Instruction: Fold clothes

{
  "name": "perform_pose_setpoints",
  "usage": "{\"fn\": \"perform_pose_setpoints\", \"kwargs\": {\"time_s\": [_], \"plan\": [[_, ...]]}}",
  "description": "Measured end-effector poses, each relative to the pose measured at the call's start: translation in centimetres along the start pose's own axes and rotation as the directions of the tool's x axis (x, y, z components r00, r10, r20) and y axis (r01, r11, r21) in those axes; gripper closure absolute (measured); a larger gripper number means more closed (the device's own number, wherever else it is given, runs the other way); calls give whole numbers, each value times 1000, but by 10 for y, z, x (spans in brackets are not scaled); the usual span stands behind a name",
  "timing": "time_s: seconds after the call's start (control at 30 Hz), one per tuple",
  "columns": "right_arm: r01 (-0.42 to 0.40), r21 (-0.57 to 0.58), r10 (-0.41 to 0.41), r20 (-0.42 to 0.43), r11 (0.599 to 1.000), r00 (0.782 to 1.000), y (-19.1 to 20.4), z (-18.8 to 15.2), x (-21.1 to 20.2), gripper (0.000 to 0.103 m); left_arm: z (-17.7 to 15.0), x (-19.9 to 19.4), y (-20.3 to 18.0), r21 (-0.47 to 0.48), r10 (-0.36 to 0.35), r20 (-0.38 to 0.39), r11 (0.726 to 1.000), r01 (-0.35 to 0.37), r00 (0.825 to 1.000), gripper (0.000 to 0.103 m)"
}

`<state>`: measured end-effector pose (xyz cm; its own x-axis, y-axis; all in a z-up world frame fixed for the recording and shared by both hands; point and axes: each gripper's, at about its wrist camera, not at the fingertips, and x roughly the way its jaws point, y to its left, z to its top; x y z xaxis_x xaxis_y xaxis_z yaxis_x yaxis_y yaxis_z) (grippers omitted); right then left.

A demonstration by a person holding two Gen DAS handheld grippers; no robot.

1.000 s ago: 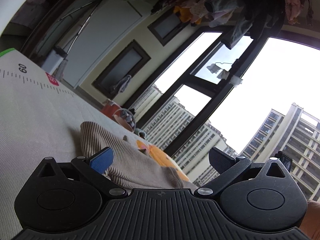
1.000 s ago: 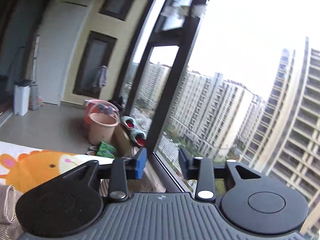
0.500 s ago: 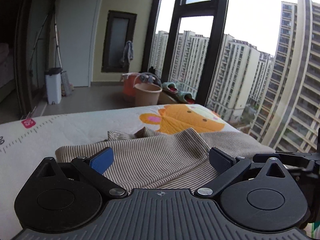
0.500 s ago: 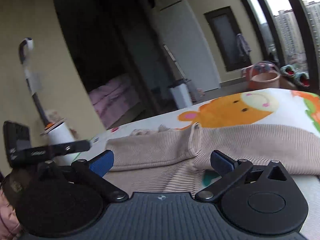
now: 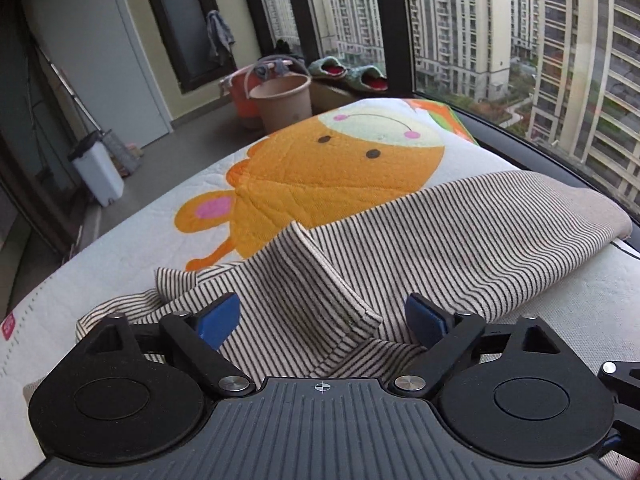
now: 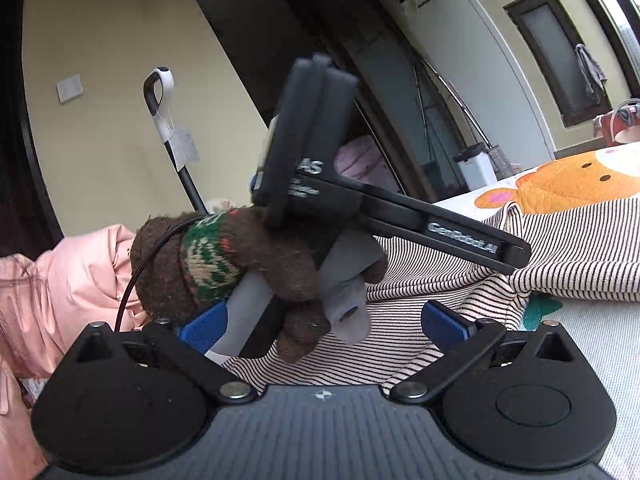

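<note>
A beige garment with thin dark stripes lies crumpled on a padded mat printed with an orange cartoon animal. My left gripper is open just above the garment, its blue pads on either side of a raised folded flap. My right gripper is open and empty over the same striped garment. In the right wrist view a hand in a brown knitted glove holding the other gripper's black body fills the middle and hides part of the cloth.
Beyond the mat's far edge stand plastic buckets, slippers and a white bin, beside a big window. A person's pink clothing is at the left of the right wrist view, with a black-handled pole behind.
Both grippers have swung down from facing the window to facing the garment. The left has moved closer to the flap. The gloved hand with the other gripper has come into the right wrist view.
</note>
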<state>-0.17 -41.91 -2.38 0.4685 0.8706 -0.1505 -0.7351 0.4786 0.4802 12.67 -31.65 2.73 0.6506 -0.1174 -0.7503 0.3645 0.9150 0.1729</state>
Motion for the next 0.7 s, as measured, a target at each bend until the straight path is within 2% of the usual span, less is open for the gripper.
{"fn": "perform_pose_setpoints", "kwargs": {"time_s": [0.07,0.13,0.27,0.4,0.53,0.63,0.7], "plan": [[-7,-10,7,11,1000,1000,-1,0,-2,0,2,7,9,-38,-48,-25,998,47,999,45],[-13,0,13,33,1000,999,-3,0,-5,0,4,4,12,-41,-79,-21,996,78,997,58],[-32,30,30,64,999,997,-7,0,-13,0,14,-16,21,-88,-81,11,993,82,997,74],[-39,40,35,87,998,996,-10,3,-20,0,25,-50,47,-133,4,90,991,8,996,79],[-37,51,32,93,998,995,-14,5,-21,0,33,-92,82,-158,110,163,984,-84,980,81],[-36,65,30,92,997,995,-17,5,-23,0,29,-125,117,-174,210,203,969,-176,956,81],[-34,81,26,91,996,995,-20,6,-24,0,19,-149,148,-206,315,216,940,-272,924,83]]}}
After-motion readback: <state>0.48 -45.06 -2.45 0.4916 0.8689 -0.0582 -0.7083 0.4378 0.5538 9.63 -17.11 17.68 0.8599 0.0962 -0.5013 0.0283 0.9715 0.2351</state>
